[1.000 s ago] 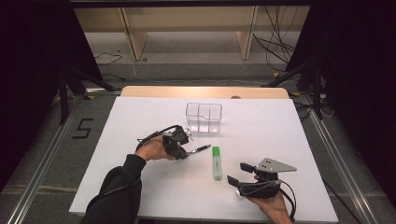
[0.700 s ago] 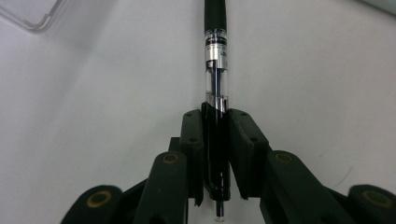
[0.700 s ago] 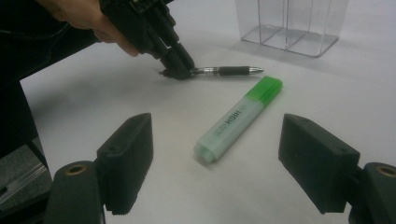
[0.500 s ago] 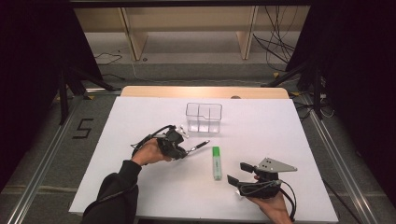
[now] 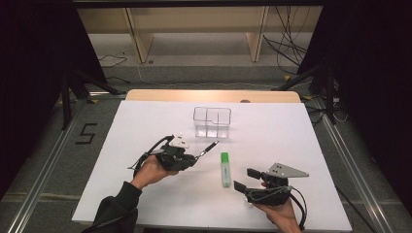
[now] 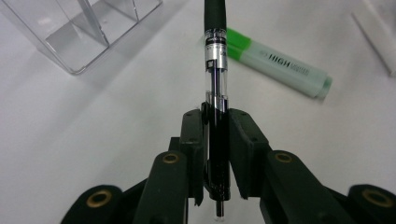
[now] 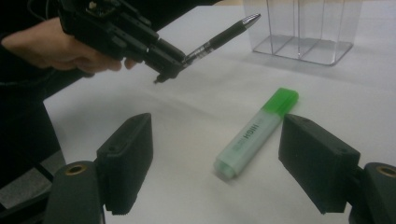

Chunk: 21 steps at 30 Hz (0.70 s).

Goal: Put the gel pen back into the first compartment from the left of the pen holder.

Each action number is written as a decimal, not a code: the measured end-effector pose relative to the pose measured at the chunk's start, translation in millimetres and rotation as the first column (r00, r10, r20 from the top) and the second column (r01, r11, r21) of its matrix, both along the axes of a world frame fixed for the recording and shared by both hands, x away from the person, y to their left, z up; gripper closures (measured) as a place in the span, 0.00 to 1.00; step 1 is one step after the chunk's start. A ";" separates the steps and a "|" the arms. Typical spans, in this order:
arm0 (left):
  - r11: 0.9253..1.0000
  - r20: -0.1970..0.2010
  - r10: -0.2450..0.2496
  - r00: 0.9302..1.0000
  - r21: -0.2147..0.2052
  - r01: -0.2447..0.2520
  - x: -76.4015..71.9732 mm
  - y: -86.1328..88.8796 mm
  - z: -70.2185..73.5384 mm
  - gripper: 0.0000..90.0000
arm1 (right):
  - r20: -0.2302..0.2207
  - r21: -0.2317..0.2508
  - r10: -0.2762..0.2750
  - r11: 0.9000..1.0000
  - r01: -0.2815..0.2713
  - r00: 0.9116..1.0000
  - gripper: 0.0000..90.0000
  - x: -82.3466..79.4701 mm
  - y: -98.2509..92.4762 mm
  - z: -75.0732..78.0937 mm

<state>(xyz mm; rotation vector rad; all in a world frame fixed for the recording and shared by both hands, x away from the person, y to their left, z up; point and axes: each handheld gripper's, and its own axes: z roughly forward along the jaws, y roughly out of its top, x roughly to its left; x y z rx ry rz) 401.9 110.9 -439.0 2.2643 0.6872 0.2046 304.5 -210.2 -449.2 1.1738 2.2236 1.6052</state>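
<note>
Item 1, pen [image 6: 216,70]: black grip section, clear barrel, metal tip. Small print on a band of the barrel was too fine to read. It was pinched near its rear end between the jaws of the left gripper [image 6: 216,149], pressed tight against the barrel. In the high view the pen [image 5: 208,147] was held clear of the table [image 5: 121,141], long axis slanting away from the person, tip toward the clear organiser [image 5: 212,121]. In the right gripper view the tip [image 7: 251,19] pointed up and toward the organiser's base [image 7: 303,46].

Item 2, highlighter [image 5: 225,169]: pale green body, bright green cap. Grey lettering along the body read "HIGH" in the left gripper view [image 6: 275,63], followed by smaller print that was not legible. It lay flat on the white table between the two grippers, long axis running away from the person, cap at the far end.

Item 3, right gripper [image 5: 247,180]: jaws spread wide, nothing between the pads, held low near the table's front edge. In its own view the highlighter [image 7: 256,133] lay ahead, between the two jaws but apart from both.

Item 4, floor marking: a black "5" [image 5: 85,134] left of the table.
</note>
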 end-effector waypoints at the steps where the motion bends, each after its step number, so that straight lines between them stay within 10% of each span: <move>1: 1.000 0.007 0.008 1.000 -0.022 -0.008 -2.4 0.5 -0.4 0.85 | 0.000 0.007 0.000 1.000 0.000 1.000 0.30 0.4 0.3 0.5; 21: 0.967 0.057 0.143 0.988 -0.222 -0.127 -34.8 5.5 -15.8 0.85 | -0.091 0.127 -0.016 0.991 0.027 0.996 0.32 27.7 25.2 6.5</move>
